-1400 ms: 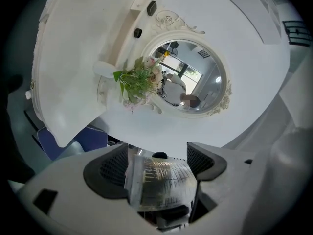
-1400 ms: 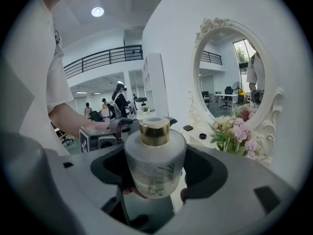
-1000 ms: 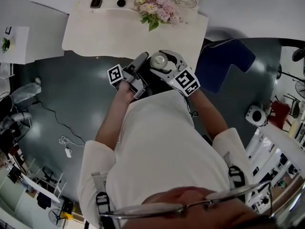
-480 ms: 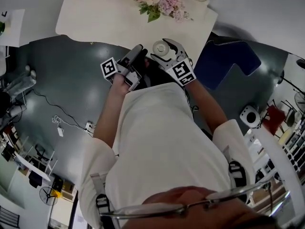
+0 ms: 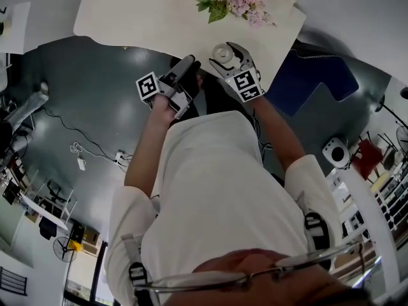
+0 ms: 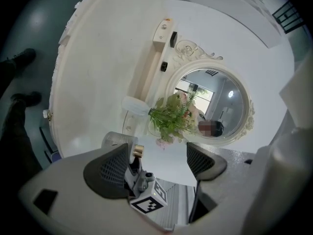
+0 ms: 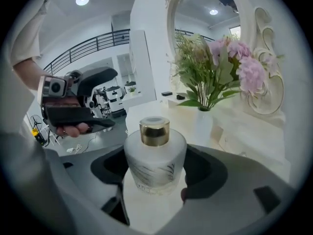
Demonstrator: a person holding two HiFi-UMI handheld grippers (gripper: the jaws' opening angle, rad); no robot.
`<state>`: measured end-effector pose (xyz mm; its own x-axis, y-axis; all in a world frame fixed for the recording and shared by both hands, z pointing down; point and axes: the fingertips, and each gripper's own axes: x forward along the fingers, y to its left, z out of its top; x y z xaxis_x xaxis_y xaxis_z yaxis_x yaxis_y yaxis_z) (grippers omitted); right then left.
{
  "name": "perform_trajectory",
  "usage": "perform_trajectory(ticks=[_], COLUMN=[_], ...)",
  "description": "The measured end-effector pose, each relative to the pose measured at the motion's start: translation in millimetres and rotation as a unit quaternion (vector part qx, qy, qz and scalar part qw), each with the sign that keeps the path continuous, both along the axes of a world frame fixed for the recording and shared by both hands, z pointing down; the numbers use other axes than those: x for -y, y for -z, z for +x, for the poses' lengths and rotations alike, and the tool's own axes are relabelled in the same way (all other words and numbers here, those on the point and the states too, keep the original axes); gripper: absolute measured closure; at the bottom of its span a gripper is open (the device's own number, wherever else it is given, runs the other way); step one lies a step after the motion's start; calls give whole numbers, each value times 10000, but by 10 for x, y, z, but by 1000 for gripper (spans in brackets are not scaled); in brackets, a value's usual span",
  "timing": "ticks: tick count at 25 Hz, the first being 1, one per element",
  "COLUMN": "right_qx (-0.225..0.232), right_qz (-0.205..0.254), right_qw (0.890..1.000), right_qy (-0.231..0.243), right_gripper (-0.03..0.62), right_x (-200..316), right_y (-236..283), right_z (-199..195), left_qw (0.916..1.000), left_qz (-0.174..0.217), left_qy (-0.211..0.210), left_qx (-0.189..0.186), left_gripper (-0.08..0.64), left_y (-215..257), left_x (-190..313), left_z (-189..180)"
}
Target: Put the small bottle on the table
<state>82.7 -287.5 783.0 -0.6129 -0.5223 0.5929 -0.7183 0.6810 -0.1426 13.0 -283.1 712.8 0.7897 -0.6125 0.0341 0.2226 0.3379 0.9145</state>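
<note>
A small frosted bottle (image 7: 155, 151) with a gold cap (image 7: 155, 131) is standing upright between the jaws of the right gripper (image 7: 159, 166). The jaws are spread wide, their dark pads pressing on the bottle's round sides. In the head view the gripper is holding the bottle over the near edge of a cream table (image 5: 140, 18), by the corner closest to the person. Whether the bottle's base is touching the tabletop cannot be made out.

Just beside it, off the table's edge and over the grey floor (image 5: 95, 94), the left gripper (image 6: 156, 163) is pointing level towards the table. Its jaws are standing well apart with nothing between the pads. Through the gap, the left gripper view is showing the tabletop, the bottle and the right gripper's marker cube (image 6: 148, 204).

Farther back on the table, a vase of pink flowers and green leaves (image 7: 215, 67) is standing in front of an oval mirror in an ornate white frame (image 6: 210, 104).

The person, in a white shirt (image 5: 217, 190), is leaning over both grippers. A blue chair (image 5: 312, 81) is sitting to the right of the table.
</note>
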Motion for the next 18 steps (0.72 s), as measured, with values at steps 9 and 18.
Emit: perform_trajectory(ticks=[9,18], right_qx=[-151,-286], right_qz=[-299,-256], right_qw=[9984,9973], right_qy=[-446,-623], right_gripper=[253,253], right_x=[107,162], right_y=[-580,-779], right_z=[-61,-111], left_qw=[9998,9994], left_qz=[-125,-261], left_qy=[-5,-173], left_qx=[167,156], left_gripper=[195,195], left_y=[-250,-402], left_x=[126,150], left_z=[-252,-277])
